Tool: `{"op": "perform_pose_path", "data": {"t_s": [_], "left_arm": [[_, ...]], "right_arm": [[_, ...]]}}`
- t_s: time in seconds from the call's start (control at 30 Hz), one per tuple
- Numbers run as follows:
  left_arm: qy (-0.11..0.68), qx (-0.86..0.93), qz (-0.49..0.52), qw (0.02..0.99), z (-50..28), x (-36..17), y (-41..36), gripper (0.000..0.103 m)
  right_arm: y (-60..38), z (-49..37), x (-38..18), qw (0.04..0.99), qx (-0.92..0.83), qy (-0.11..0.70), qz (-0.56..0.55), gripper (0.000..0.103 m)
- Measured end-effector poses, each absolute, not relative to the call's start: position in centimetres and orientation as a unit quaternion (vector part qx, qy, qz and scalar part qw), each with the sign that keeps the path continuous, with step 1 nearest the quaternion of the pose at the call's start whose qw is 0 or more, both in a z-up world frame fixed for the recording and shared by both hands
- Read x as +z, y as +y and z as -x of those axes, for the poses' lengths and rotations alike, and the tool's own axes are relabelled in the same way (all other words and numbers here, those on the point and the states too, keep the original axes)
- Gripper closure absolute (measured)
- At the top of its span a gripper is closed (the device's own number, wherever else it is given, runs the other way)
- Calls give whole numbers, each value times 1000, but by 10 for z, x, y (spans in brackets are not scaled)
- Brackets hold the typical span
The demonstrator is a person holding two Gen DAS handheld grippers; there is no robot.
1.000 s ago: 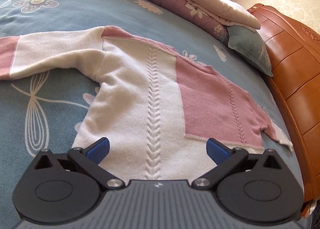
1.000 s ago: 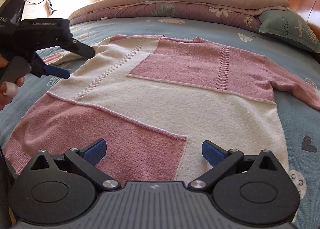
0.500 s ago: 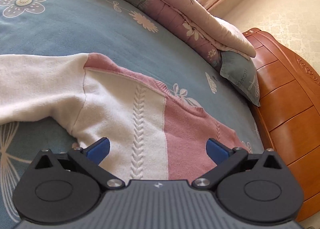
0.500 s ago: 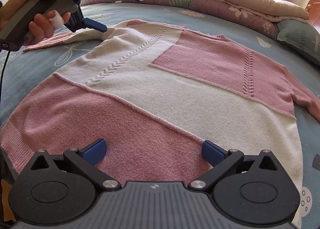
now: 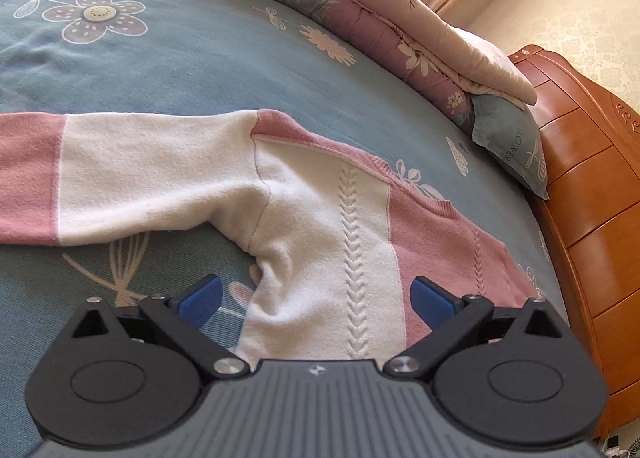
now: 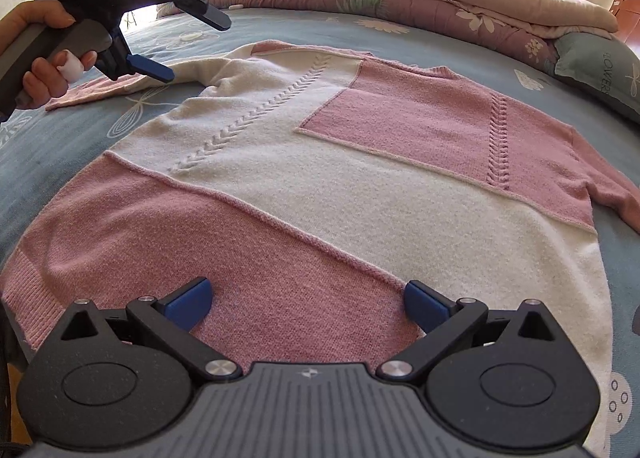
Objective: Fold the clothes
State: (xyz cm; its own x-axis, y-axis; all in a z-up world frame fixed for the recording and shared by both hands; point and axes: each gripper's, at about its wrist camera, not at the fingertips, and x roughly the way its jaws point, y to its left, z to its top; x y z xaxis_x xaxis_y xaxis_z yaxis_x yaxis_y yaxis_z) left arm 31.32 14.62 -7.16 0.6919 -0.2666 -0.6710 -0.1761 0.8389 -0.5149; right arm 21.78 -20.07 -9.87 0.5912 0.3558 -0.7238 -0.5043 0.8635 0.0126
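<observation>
My left gripper (image 5: 316,292) hung wide open, empty, over the sweater's (image 6: 360,186) armpit; my right gripper (image 6: 306,298) gaped, empty, at lower centre.

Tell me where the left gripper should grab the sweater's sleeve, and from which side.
Probably the sleeve's pink cuff end, approached from above with the open left gripper: the sleeve lies flat, stretched away from the sweater body, so its end folds inward most easily.

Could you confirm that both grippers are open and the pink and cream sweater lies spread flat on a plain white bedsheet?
Not quite: the bedsheet is blue-grey with a flower print, as the right wrist view shows. The sweater does lie spread flat, and the left gripper and right gripper are open.
</observation>
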Motion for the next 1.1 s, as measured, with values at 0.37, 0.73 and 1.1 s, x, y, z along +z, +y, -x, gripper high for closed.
{"op": "perform_pose_path", "data": {"t_s": [0.37, 0.73, 1.1], "left_arm": [[399, -133, 336, 843, -305, -91, 122, 3], [421, -107, 308, 846, -251, -111, 96, 3], [371, -143, 166, 902, -221, -63, 34, 3]], "right_arm": [[-198, -219, -104, 898, 231, 365, 86, 0], [-199, -219, -102, 896, 232, 369, 90, 0], [-209, -204, -102, 901, 232, 359, 75, 0]]}}
